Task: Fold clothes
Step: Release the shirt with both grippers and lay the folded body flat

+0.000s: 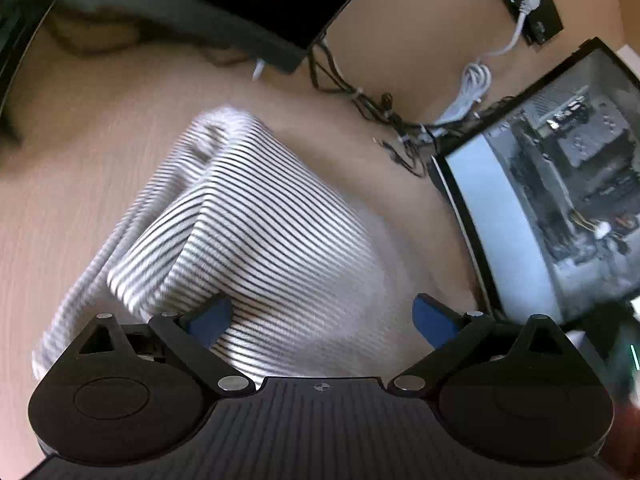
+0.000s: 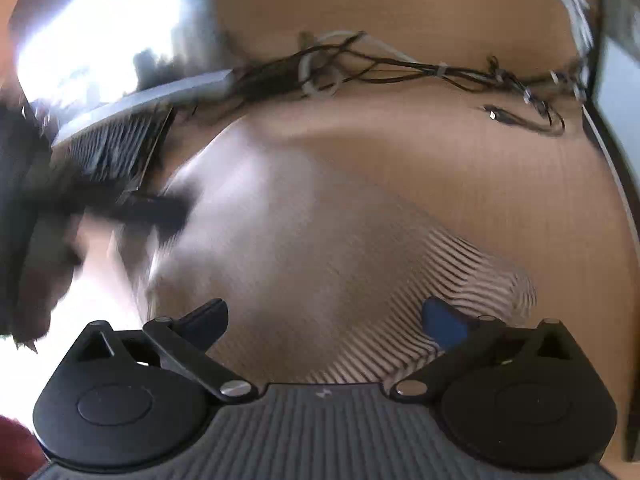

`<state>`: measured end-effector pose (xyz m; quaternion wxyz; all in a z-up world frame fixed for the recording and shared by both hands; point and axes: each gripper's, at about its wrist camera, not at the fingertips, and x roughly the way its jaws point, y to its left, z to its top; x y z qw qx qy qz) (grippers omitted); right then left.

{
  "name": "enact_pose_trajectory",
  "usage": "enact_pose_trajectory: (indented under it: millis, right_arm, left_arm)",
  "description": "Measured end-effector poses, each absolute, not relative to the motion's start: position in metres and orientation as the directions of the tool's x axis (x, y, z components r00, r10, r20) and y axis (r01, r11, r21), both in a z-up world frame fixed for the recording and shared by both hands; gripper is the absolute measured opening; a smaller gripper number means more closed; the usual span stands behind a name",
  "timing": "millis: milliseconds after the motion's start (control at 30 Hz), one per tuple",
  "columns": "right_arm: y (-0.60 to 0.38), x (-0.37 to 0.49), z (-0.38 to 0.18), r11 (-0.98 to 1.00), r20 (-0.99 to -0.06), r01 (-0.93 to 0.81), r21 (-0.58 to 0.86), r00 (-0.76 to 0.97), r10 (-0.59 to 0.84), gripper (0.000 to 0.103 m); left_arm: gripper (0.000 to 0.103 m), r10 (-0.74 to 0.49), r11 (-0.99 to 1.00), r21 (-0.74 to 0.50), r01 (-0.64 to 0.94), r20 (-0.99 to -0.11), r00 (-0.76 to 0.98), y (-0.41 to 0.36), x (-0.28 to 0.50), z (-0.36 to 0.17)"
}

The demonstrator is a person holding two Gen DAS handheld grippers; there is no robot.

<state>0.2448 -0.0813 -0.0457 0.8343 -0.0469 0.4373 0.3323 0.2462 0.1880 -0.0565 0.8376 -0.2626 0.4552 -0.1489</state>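
The white cotton garment with thin dark stripes (image 1: 256,216) lies folded on the pale wood-grain tabletop (image 1: 80,168), directly ahead of and beneath both tongs. In the left wrist view its long axis runs from about seven o'clock near the tool up to eleven o'clock, with a raised fold ridge down the middle. The left gripper (image 1: 322,318) stands wide open, blue pads apart and nothing pinched, the cloth's near edge lying below the gap. The right gripper (image 2: 326,320) is open as well and holds nothing; there the striped cloth (image 2: 472,276) reads sharply only at four o'clock, the rest being smeared by blur, so its far edge is probably toward eleven o'clock. The left tongs seem better centred over the bundle. A tangle of black and white cables (image 1: 400,120) sits at one o'clock, well apart.
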Motion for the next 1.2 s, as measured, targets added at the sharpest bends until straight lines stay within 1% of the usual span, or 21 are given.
enact_pose_trajectory:
  millis: [33,100,133,200,267,300,333,367,467,533,633,767,833,933,1033,1200]
  right_arm:
    - [-0.078,0.235,-0.044,0.771,-0.768,-0.613,0.171,0.407,0.495,0.103]
    - [-0.085,0.224,-0.028,0.767,-0.745,-0.62,0.166,0.431,0.51,0.103]
    - [-0.092,0.22,-0.017,0.771,-0.719,-0.616,0.162,0.462,0.52,0.103]
    - [-0.105,0.219,0.0,0.806,-0.679,-0.581,0.113,0.547,0.49,0.103]
    - [-0.113,0.231,0.002,0.867,-0.68,-0.499,0.022,0.628,0.379,0.103]
    - [-0.114,0.24,-0.005,0.894,-0.697,-0.447,-0.037,0.652,0.297,0.103]
    - [-0.116,0.249,-0.012,0.914,-0.711,-0.393,-0.099,0.671,0.211,0.103]
    - [-0.117,0.257,-0.022,0.924,-0.724,-0.358,-0.135,0.672,0.155,0.103]
    - [-0.116,0.262,-0.045,0.924,-0.766,-0.351,-0.153,0.632,0.114,0.103]
    - [-0.108,0.248,-0.051,0.902,-0.748,-0.371,-0.219,0.658,0.089,0.103]
    - [-0.089,0.224,-0.054,0.857,-0.715,-0.399,-0.325,0.697,0.053,0.103]
    - [-0.072,0.205,-0.055,0.866,-0.754,-0.428,-0.257,0.649,0.097,0.103]
    - [-0.065,0.197,-0.051,0.857,-0.755,-0.446,-0.258,0.647,0.11,0.103]
    - [-0.058,0.191,-0.052,0.847,-0.743,-0.454,-0.277,0.66,0.111,0.103]
    - [-0.064,0.192,-0.042,0.851,-0.745,-0.458,-0.257,0.655,0.127,0.103]
    - [-0.093,0.199,-0.014,0.892,-0.727,-0.445,-0.081,0.638,0.252,0.103]
  left_arm:
    - [0.1,-0.482,0.825,-0.565,0.015,-0.69,0.539,0.182,0.253,-0.05]
    - [0.1,-0.485,0.836,-0.544,0.066,-0.68,0.549,0.173,0.256,-0.035]
    - [0.1,-0.497,0.837,-0.535,0.11,-0.661,0.562,0.168,0.253,-0.026]
    - [0.1,-0.544,0.817,-0.54,0.202,-0.606,0.581,0.157,0.246,-0.011]
    - [0.102,-0.599,0.78,-0.573,0.252,-0.567,0.565,0.143,0.243,-0.009]
    - [0.102,-0.601,0.781,-0.572,0.25,-0.581,0.549,0.137,0.245,-0.013]
    - [0.102,-0.591,0.792,-0.562,0.238,-0.609,0.529,0.13,0.249,-0.019]
    - [0.102,-0.572,0.809,-0.545,0.22,-0.642,0.511,0.125,0.253,-0.027]
    - [0.102,-0.54,0.832,-0.526,0.177,-0.694,0.476,0.122,0.262,-0.047]
    - [0.103,-0.528,0.84,-0.519,0.159,-0.713,0.461,0.121,0.269,-0.056]
    - [0.103,-0.523,0.843,-0.511,0.166,-0.711,0.47,0.113,0.283,-0.056]
    - [0.103,-0.496,0.864,-0.457,0.21,-0.705,0.506,0.099,0.301,-0.056]
    - [0.103,-0.476,0.877,-0.432,0.211,-0.715,0.512,0.094,0.302,-0.051]
    - [0.103,-0.438,0.898,-0.374,0.231,-0.724,0.532,0.093,0.282,-0.038]
    - [0.103,-0.398,0.916,-0.285,0.281,-0.726,0.561,0.092,0.253,-0.028]
    - [0.103,-0.312,0.926,-0.109,0.361,-0.761,0.569,0.087,0.204,-0.032]
